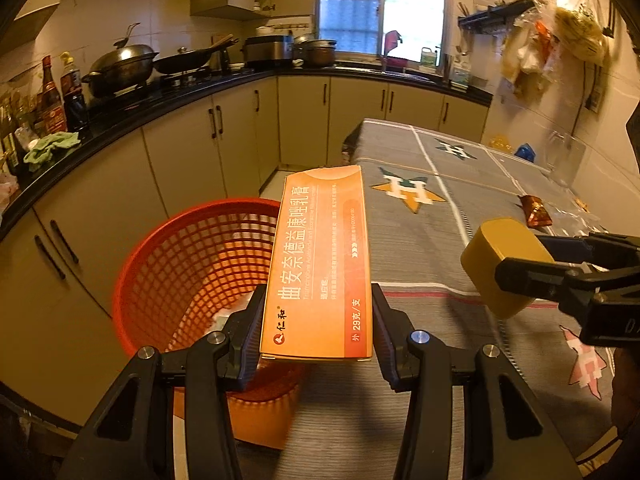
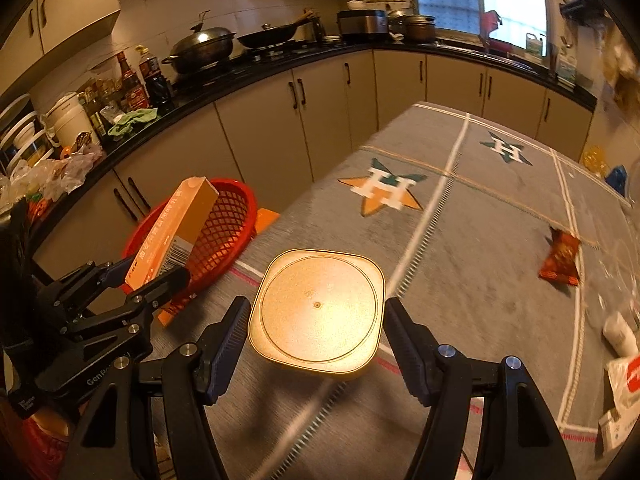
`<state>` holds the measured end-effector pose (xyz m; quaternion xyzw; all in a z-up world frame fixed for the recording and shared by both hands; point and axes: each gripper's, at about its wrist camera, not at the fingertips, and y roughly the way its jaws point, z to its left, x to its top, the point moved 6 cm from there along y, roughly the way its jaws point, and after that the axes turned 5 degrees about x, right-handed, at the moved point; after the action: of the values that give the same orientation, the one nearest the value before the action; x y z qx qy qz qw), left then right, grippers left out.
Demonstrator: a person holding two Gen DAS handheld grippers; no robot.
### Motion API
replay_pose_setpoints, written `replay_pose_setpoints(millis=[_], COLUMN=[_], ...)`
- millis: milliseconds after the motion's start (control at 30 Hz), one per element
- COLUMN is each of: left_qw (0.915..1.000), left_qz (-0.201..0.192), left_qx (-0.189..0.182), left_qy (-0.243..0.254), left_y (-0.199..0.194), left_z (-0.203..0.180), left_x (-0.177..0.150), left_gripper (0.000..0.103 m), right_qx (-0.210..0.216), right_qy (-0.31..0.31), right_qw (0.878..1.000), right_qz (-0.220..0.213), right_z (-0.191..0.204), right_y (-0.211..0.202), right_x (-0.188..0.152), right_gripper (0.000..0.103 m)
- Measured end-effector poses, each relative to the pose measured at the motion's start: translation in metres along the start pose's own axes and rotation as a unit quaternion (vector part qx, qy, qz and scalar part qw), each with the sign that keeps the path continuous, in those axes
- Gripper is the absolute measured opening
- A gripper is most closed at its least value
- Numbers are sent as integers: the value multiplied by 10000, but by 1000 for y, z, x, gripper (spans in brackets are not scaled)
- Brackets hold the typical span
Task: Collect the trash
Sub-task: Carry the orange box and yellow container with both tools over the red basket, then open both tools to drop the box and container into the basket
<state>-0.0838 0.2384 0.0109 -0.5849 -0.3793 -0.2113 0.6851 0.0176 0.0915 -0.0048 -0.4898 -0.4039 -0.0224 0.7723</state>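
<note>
My left gripper (image 1: pixel 318 328) is shut on a long orange medicine box (image 1: pixel 320 256) and holds it at the table's left edge, beside the rim of the red mesh trash basket (image 1: pixel 176 264). The box (image 2: pixel 176 232) and the basket (image 2: pixel 224 228) also show in the right wrist view. My right gripper (image 2: pixel 316 340) is shut on a gold rounded-square container (image 2: pixel 318 308), held above the grey tablecloth (image 2: pixel 460 260). The container (image 1: pixel 504 264) also shows at the right of the left wrist view.
A red snack wrapper (image 2: pixel 560 258) lies on the cloth at the right; it also shows in the left wrist view (image 1: pixel 534 210). White bottle and packets (image 2: pixel 624 356) sit at the table's right edge. A black kitchen counter (image 1: pixel 132 116) with pots and bottles runs behind the basket.
</note>
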Motion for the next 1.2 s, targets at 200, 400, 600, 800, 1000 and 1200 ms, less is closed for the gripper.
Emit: replay_pose_setpoints(millis=[200, 400, 600, 800, 1000, 1200], left_qw=[9996, 9988, 9978, 9967, 9955, 9950], left_qz=[43, 71, 158, 226, 295, 372], left_qx=[156, 308, 384, 432, 456, 418], left_qy=[-219, -360, -517, -656, -779, -830], left_y=[7, 14, 23, 29, 37, 47], left_z=[29, 53, 72, 90, 102, 109], left_x=[2, 2, 0, -5, -7, -7], left_gripper=[47, 47, 47, 47, 46, 46], right_qx=[148, 410, 717, 927, 1108, 1082], right_qy=[-110, -242, -296, -201, -105, -49], right_qw=[9998, 9988, 9967, 9948, 9924, 9924], right_qz=[41, 133, 249, 370, 517, 577], right_z=[20, 47, 65, 74, 85, 89], right_y=[15, 34, 54, 73, 95, 113], right_x=[17, 29, 41, 50, 57, 62], right_gripper=[72, 72, 72, 72, 72, 72])
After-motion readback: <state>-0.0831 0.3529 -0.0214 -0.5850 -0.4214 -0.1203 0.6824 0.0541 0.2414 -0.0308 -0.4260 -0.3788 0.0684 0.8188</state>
